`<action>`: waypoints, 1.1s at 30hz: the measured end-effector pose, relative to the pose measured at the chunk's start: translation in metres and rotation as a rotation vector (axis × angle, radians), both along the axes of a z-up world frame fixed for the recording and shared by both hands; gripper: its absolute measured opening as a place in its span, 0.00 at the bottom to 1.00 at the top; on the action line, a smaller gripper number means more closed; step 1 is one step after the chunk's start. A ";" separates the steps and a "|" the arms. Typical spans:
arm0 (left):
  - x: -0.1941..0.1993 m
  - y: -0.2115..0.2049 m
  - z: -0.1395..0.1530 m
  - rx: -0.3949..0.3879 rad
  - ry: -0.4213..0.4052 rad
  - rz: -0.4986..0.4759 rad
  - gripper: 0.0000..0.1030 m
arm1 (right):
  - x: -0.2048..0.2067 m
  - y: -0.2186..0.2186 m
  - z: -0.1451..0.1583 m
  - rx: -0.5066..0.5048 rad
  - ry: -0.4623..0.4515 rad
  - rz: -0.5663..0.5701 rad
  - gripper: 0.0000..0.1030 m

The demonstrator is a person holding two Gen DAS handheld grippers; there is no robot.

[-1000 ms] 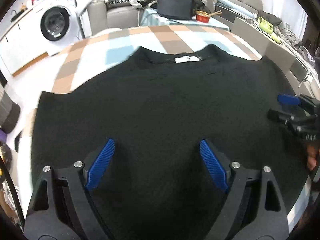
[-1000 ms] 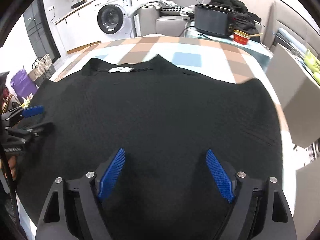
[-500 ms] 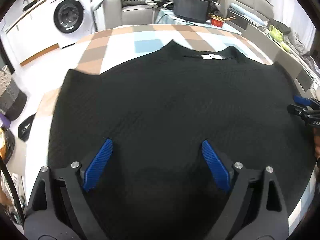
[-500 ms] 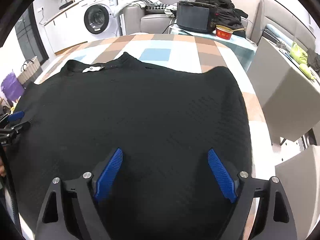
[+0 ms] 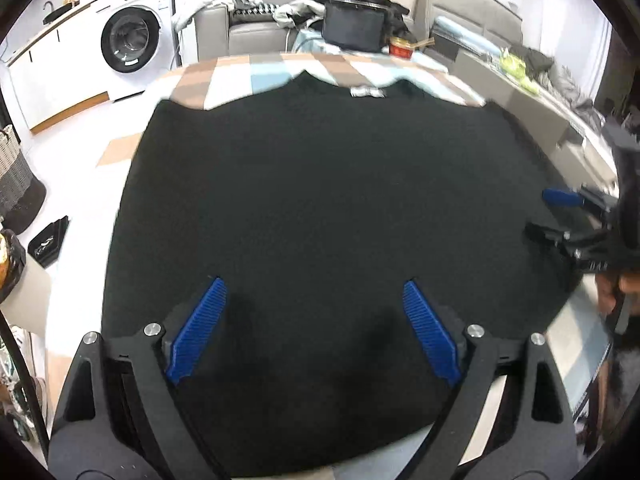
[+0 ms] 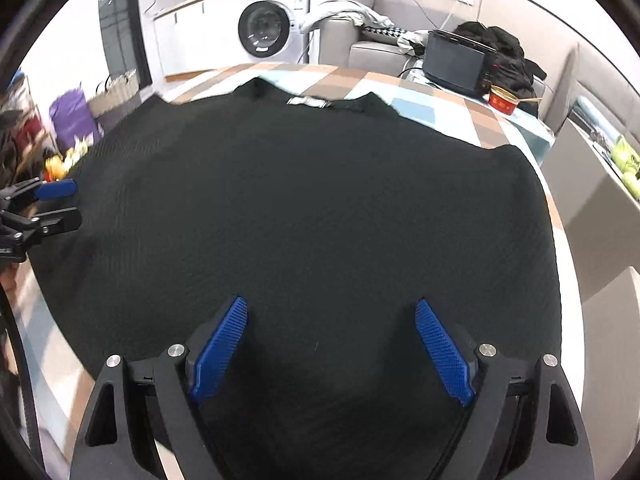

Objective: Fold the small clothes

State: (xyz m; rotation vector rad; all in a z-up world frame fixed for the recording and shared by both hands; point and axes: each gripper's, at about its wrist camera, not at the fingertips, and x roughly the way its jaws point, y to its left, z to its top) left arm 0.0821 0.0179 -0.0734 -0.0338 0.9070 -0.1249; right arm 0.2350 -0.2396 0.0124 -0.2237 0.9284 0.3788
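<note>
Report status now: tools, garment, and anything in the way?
Left tool open, empty. Right tool open, empty. Black garment flat on table, unfolded. Nothing on it.

Left gripper (image 5: 312,320) and right gripper (image 6: 332,344) wide apart-jawed, empty.

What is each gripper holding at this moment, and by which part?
Nothing is held. The left gripper and the right gripper are both open above the black garment, gripping no part.

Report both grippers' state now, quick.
Left gripper: open, holding nothing, over the black garment.
Right gripper: open, holding nothing.
</note>
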 end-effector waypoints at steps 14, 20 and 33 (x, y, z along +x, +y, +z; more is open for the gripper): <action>-0.101 0.049 0.011 -0.114 -0.029 0.189 0.87 | -0.050 -0.032 0.014 0.102 -0.042 -0.120 0.87; -0.137 0.072 0.009 -0.265 0.005 0.275 0.84 | -0.058 -0.020 0.018 0.127 -0.038 -0.084 0.87; -0.088 0.049 -0.011 -0.071 -0.053 0.381 0.76 | -0.059 -0.020 0.020 0.152 -0.044 -0.091 0.87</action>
